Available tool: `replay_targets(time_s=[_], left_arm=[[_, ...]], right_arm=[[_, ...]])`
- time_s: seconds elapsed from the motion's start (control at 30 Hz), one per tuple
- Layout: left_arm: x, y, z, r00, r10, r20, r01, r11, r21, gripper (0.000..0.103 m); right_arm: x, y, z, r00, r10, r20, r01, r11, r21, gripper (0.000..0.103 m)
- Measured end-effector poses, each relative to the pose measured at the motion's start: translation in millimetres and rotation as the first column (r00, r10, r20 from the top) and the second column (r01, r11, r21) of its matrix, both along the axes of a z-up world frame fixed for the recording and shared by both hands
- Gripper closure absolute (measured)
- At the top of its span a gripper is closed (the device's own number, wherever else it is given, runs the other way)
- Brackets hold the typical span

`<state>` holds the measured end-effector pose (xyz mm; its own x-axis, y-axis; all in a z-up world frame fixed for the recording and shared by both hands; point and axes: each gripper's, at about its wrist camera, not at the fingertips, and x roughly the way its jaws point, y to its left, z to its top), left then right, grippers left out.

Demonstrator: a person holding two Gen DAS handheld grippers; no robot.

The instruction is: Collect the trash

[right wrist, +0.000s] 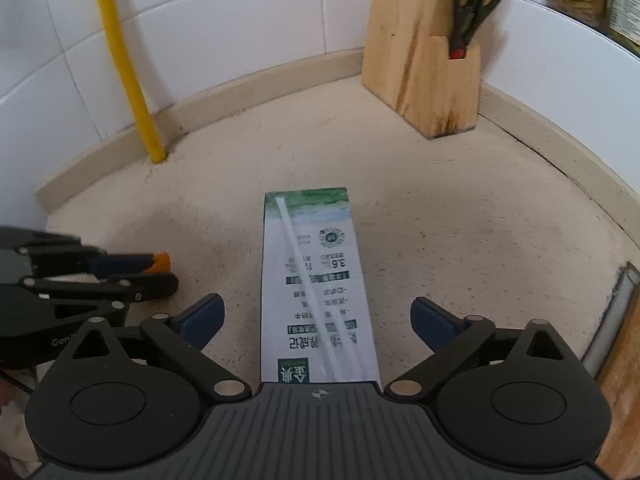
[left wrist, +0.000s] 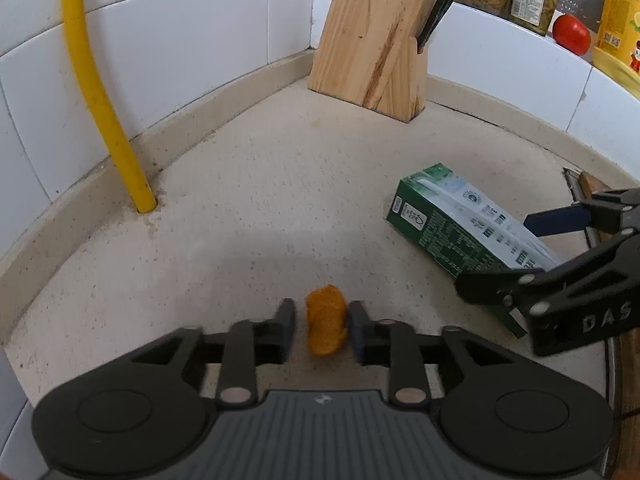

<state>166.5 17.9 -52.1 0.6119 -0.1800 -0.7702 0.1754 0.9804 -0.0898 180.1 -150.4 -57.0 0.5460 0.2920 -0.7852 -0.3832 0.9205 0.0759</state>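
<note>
On speckled beige worktop point(left wrist: 240, 208) | left gripper point(left wrist: 322, 324) jaws apart, flanking orange peel scrap point(left wrist: 326, 325) | right gripper point(right wrist: 318, 316) wide apart astride green-white milk carton point(right wrist: 316, 280), straw visible right view only

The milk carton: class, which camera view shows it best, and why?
The right wrist view: the milk carton lies centred between the open jaws, its printed top face and straw readable. The left wrist view shows the carton off to the side, angled, its near end hidden behind the right gripper.
</note>
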Motion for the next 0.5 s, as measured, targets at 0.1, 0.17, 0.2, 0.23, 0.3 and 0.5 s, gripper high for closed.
replay_targets(time_s=[0.1, 0.17, 0.2, 0.23, 0.3, 0.5], left_arm=[[-0.6, 1.5, -1.2, 1.000, 0.002, 0.009, -0.002, 1.000, 0.000, 0.062], [-2.9, 1.1, -2.2, 1.000, -0.007, 0.019, 0.007, 1.000, 0.009, 0.059], [-3.8, 0.8, -2.6, 1.000, -0.014, 0.023, 0.013, 1.000, 0.013, 0.056], [-3.6, 0.4, -3.2, 1.000, -0.018, 0.025, 0.017, 1.000, 0.016, 0.054], [-2.3, -1.0, -3.7, 0.999, -0.016, 0.028, 0.016, 1.000, 0.025, 0.053], [1.7, -2.2, -3.6, 1.000, 0.011, 0.025, -0.012, 1.000, 0.028, 0.054]], right_arm=[[2.4, 4.0, -2.7, 1.000, 0.002, -0.005, -0.002, 1.000, -0.001, 0.002], [3.6, 4.7, -4.1, 1.000, 0.005, -0.008, -0.005, 1.000, -0.002, 0.002], [3.7, 5.0, -4.8, 1.000, 0.006, -0.007, -0.006, 1.000, -0.007, 0.002], [3.7, 5.3, -5.5, 1.000, 0.004, -0.005, -0.004, 1.000, -0.014, 0.002], [3.5, 4.6, -6.6, 1.000, 0.003, -0.004, -0.003, 1.000, -0.012, 0.002], [1.9, -2.4, -10.2, 1.000, -0.020, -0.003, 0.020, 1.000, -0.002, 0.002]])
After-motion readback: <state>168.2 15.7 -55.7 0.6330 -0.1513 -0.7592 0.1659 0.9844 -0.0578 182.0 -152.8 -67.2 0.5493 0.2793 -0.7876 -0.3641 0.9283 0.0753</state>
